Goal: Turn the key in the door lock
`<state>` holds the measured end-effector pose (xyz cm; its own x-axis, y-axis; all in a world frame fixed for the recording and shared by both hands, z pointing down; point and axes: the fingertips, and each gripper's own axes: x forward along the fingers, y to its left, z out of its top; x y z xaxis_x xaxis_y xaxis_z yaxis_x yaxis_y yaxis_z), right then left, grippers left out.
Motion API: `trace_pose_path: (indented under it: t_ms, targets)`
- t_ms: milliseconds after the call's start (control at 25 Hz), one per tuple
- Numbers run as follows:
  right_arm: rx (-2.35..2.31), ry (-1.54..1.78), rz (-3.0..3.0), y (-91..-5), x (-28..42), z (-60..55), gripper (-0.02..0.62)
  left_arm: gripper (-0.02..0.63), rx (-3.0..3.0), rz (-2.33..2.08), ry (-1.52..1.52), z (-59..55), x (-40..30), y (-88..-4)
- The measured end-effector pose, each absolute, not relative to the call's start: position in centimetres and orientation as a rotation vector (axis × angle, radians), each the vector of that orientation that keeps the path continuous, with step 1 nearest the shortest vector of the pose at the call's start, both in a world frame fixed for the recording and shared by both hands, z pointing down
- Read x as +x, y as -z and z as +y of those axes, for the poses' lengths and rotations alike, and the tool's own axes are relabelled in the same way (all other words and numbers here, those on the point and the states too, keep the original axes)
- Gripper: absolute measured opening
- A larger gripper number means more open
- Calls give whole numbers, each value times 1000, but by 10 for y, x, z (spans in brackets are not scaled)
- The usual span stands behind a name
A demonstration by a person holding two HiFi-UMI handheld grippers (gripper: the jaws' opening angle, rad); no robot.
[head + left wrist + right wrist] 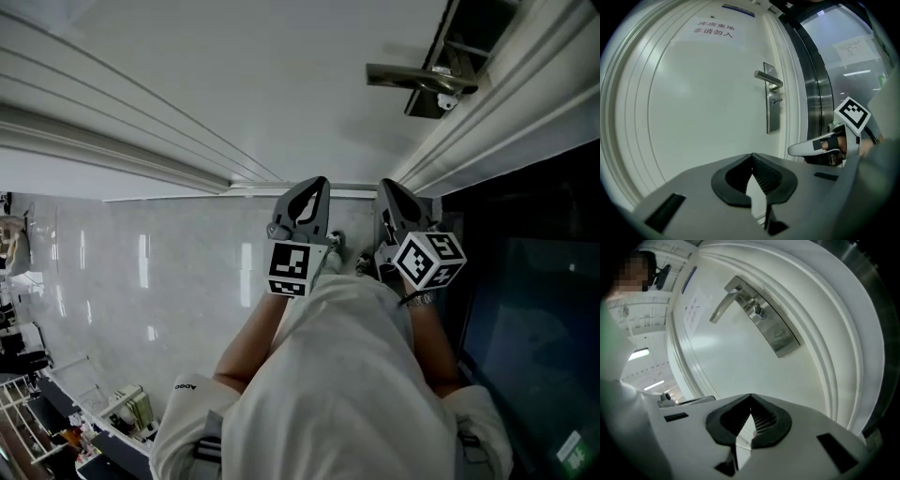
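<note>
door (708, 93): was smooth, painted white, satin | handle (768, 78) and lock plate (773, 115): were brushed metal, dull sheen | floor (141, 267): was glossy, polished, stone-like, reflecting lights

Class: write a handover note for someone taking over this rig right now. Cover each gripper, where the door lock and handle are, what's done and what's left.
Left gripper: jaws shut, empty, clear of the door.
Right gripper: jaws shut, empty, facing the lock plate, not touching.
Key: small piece sticking out of the plate just below the lever handle; likely the key.
Done: nothing gripped.
Left: open one gripper, reach the key, close on it, turn.
</note>
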<state>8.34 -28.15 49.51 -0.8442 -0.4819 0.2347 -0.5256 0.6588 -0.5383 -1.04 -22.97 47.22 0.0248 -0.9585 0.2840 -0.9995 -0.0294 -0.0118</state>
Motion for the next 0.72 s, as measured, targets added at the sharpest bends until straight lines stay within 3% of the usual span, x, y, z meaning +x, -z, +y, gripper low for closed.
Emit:
trace_pose_path:
  t_ms: [320, 720]
  targets:
    - [841, -419, -2875, -491, 100, -251, 5, 9, 1977, -2141, -345, -190, -4, -480]
    - [829, -307, -2877, -492, 127, -231, 5, 9, 1954, -2147, -313, -166, 31, -493]
